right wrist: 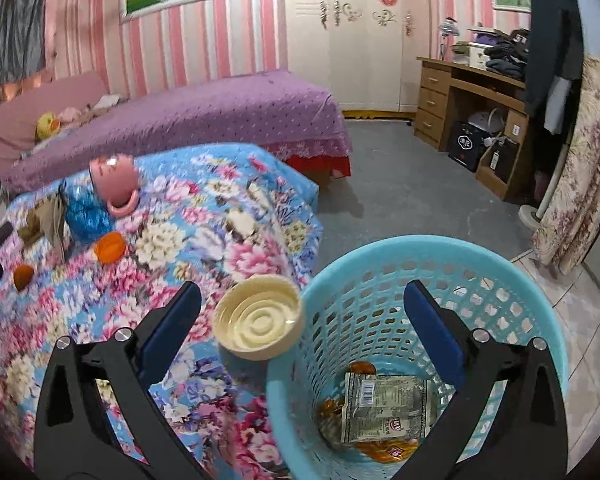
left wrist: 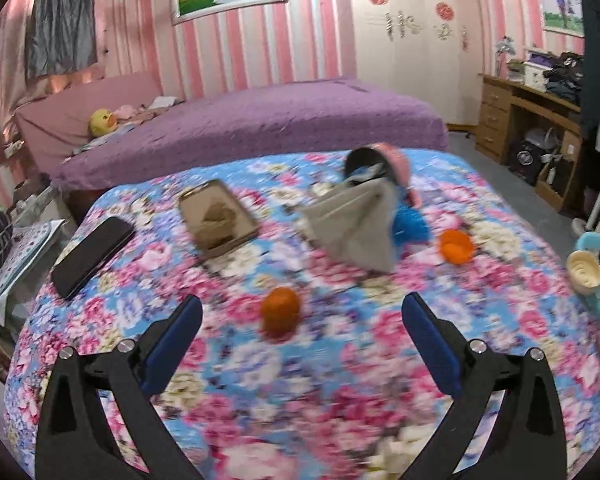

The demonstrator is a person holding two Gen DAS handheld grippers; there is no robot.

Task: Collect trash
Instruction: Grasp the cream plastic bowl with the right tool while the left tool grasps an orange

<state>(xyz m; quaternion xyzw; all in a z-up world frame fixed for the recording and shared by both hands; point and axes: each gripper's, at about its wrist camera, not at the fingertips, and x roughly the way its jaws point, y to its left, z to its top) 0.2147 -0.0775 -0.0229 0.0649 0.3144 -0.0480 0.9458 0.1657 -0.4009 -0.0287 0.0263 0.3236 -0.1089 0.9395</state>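
We see our right claw (right wrist: 302, 308) spread wide, gripping nothing, with a cream round plastic lid (right wrist: 258, 317) between its blue pads, at the rim of the light-blue perforated plastic basket (right wrist: 500, 276). Crumpled wrappers (right wrist: 384, 408) lie inside that basket. Our left claw (left wrist: 302, 320) also gapes wide and empty over the floral bedspread (left wrist: 340, 380), an orange round fruit (left wrist: 280, 312) ahead of it.

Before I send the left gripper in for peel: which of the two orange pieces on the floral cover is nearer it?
The rounded orange piece, just ahead between the open left gripper fingers. The cupped orange peel lies farther off, right of the blue wrapper.
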